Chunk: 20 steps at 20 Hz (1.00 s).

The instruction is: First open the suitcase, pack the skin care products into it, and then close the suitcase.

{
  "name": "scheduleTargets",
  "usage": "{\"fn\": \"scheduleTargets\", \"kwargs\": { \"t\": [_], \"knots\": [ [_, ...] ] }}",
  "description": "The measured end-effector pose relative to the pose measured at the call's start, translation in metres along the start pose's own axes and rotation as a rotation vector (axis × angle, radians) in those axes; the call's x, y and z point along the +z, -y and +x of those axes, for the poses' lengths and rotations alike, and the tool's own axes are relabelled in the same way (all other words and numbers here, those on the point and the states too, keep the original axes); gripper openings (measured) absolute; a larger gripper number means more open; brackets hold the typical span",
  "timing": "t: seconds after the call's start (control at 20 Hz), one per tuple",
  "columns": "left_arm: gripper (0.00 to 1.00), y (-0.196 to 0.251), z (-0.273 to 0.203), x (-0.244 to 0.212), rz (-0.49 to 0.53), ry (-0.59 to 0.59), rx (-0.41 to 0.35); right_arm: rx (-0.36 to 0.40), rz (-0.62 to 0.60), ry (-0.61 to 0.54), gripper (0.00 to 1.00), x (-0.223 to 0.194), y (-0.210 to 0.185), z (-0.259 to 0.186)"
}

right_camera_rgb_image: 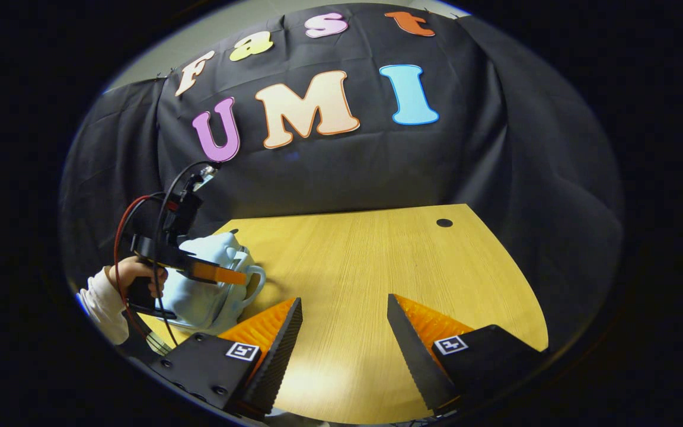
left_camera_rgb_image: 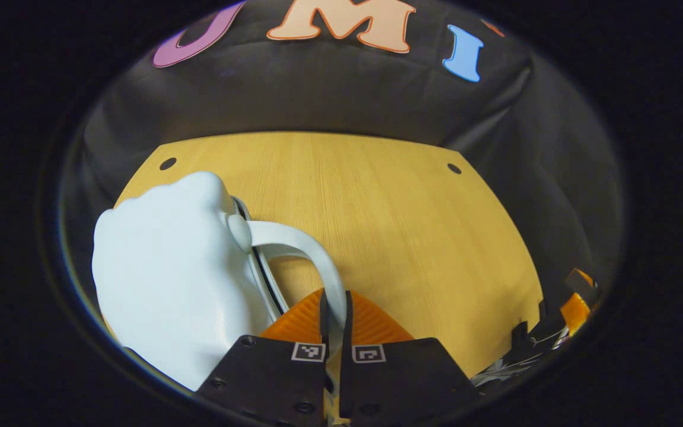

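- Suitcase [left_camera_rgb_image: 169, 279] fills the lower left of my left gripper view: a pale, glossy, moulded shell on the wooden counter [left_camera_rgb_image: 389, 225], with a dark seam line along its right edge.
- Its curved white handle [left_camera_rgb_image: 312, 252] arcs from the shell's right side down toward the bottom centre of that view.
- My left hand-held gripper [left_camera_rgb_image: 334, 308] sits at the bottom centre with its two fingers drawn together on the lower end of that handle, which runs down between them.
- At the lower right edge of the same view I see part of the right hand-held gripper [left_camera_rgb_image: 573, 305], well apart from the case.
- In my right gripper view, a hand [right_camera_rgb_image: 134, 273] with a white sleeve holds the left hand-held gripper [right_camera_rgb_image: 217, 274] at the left of the frame, cables looping above it, its fingers over the suitcase [right_camera_rgb_image: 205, 296] at the handle [right_camera_rgb_image: 255, 284].
- The case stands near the counter's [right_camera_rgb_image: 377, 261] left edge.
- My right hand-held gripper [right_camera_rgb_image: 344, 332] sits at the bottom of this view with its fingers spread wide apart above bare wood, gripping nothing.
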<state>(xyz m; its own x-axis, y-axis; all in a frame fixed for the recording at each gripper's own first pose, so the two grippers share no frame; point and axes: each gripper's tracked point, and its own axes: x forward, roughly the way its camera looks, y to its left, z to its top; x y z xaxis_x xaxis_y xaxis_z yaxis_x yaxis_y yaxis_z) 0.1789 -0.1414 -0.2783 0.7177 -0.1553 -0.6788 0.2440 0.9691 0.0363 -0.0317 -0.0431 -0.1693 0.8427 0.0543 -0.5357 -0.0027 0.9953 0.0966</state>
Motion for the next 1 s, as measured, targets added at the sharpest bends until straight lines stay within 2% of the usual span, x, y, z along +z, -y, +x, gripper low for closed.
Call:
{"fn": "scheduleTargets", "kwargs": {
  "t": [0.2,0.3,0.4,0.5,0.55,0.6,0.65,0.75,0.9,1.0],
  "knots": [
    [0.06,-0.002,0.001,-0.001,0.062,-0.019,0.052,0.013,-0.004,0.009,0.91,0.005,-0.005,-0.004],
    [0.15,-0.003,-0.004,-0.003,0.056,-0.025,0.06,0.018,-0.004,0.019,0.91,0.009,-0.008,-0.006],
    [0.47,0.002,-0.017,0.005,0.025,0.006,0.046,0.024,-0.013,0.035,0.91,0.014,-0.01,-0.009],
    [0.78,0.002,-0.032,0.013,0.012,0.045,0.064,0.03,-0.02,0.055,0.91,0.022,-0.014,-0.01],
    [0.98,0.002,-0.042,0.017,0.002,0.065,0.071,0.033,-0.02,0.071,0.91,0.028,-0.016,-0.012],
    [1.0,0.002,-0.053,0.02,-0.004,0.086,0.075,0.035,-0.018,0.088,0.91,0.035,-0.018,-0.014],
    [0.96,0.0,-0.065,0.021,-0.012,0.105,0.081,0.037,-0.018,0.106,0.91,0.041,-0.02,-0.017],
    [0.96,0.001,-0.088,0.025,-0.039,0.159,0.087,0.036,-0.013,0.136,0.91,0.05,-0.023,-0.023],
    [0.96,0.009,-0.121,0.033,-0.093,0.276,0.08,0.036,0.004,0.189,0.91,0.065,-0.027,-0.036],
    [0.96,0.017,-0.145,0.021,-0.11,0.34,0.074,0.037,0.015,0.234,0.92,0.076,-0.028,-0.044]
  ]
}}
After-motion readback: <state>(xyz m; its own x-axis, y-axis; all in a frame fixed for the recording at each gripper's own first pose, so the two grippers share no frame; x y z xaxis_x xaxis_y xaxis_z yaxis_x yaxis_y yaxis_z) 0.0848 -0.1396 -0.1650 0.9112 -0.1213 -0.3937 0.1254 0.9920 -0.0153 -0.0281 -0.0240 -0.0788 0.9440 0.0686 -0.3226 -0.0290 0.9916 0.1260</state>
